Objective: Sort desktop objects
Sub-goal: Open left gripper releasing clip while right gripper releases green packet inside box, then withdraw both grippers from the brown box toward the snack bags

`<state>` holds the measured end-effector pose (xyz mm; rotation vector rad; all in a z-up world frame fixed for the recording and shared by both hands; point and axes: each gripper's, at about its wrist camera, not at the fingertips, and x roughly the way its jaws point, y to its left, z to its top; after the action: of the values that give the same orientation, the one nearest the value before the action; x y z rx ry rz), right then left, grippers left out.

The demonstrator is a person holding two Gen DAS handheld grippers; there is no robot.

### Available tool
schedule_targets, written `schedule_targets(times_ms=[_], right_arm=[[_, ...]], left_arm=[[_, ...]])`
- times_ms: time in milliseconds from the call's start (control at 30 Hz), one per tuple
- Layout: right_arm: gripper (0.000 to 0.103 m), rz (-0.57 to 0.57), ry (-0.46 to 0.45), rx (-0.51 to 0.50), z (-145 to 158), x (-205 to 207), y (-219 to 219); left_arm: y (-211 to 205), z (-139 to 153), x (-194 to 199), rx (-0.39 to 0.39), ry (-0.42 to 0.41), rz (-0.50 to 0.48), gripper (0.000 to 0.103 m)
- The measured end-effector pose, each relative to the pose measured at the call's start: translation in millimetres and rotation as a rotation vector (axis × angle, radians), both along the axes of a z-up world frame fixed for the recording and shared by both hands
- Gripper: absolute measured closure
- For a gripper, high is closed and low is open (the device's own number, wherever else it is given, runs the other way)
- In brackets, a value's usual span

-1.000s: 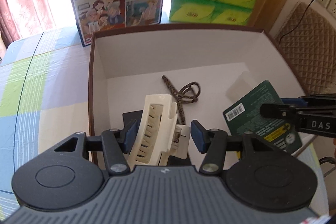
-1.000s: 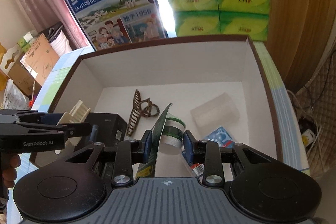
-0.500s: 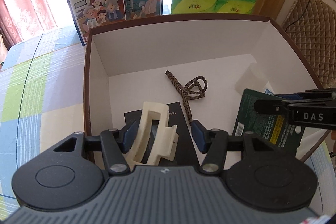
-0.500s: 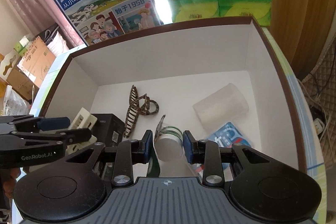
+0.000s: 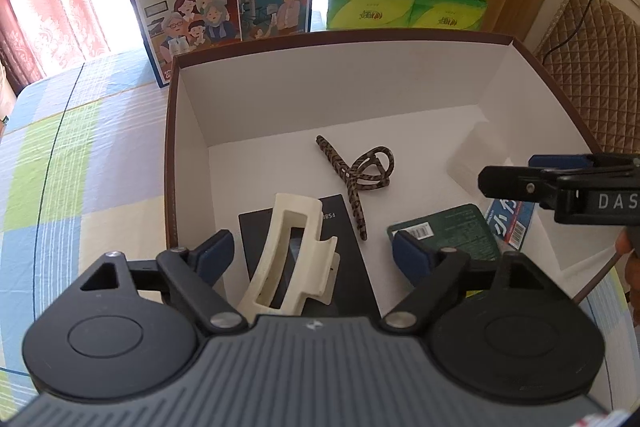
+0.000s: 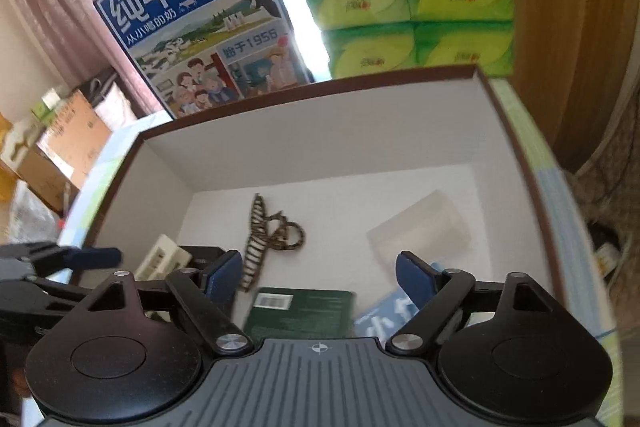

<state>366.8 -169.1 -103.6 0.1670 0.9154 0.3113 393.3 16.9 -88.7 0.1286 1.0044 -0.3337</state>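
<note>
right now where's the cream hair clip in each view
Left wrist: the cream hair clip is low centre, between the open left gripper fingers, leaning on a black box.
Right wrist: cream hair clip low left, by the box's left wall.
Shared landmark: the striped hair clip behind it.

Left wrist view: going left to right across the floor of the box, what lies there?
Cream hair clip resting on a black box → leopard-print hair clip → dark green packet → blue-and-white packet. A pale clear container sits farther back on the right.
</note>
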Motion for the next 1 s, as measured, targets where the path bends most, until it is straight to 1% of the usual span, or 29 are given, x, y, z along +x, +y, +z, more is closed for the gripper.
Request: schedule_targets(times_ms=[67, 167, 233, 367, 533, 700, 800, 1000], right_arm=[[0.013, 0.020, -0.012, -0.032, 2.7, -2.5, 0.0], [0.008, 0.030, -0.025, -0.079, 5.3, -9.5, 0.2], [0.006, 0.041, -0.032, -0.105, 6.9, -14.5, 0.0], [0.002, 0.045, -0.033, -0.140, 8.9, -24.1, -0.5], [0.002, 0.035, -0.069, -0.163, 14.9, -42.8, -2.0], [0.002, 0.013, -0.115, -0.173, 21.4, -66.6, -3.4], [0.002, -0.017, -0.132, -0.177, 25.1, -78.6, -4.4], [0.002, -0.077, -0.165, -0.165, 36.3, -102.0, -8.5]], left_arm=[[-0.1, 1.7, -0.7, 0.000, -0.005, -0.004, 0.015], [-0.7, 5.0, -2.1, 0.001, -0.013, -0.008, 0.011], [-1.1, 7.0, -3.4, 0.000, -0.015, -0.010, 0.006], [-1.9, 10.1, -7.1, 0.009, -0.027, -0.007, 0.003], [0.7, 18.1, -19.5, -0.008, -0.066, -0.016, 0.003], [8.1, 34.7, -38.9, -0.029, -0.161, -0.015, 0.003], [15.9, 45.6, -51.3, -0.062, -0.200, -0.002, 0.003], [31.0, 61.2, -72.7, -0.052, -0.240, 0.018, 0.003]])
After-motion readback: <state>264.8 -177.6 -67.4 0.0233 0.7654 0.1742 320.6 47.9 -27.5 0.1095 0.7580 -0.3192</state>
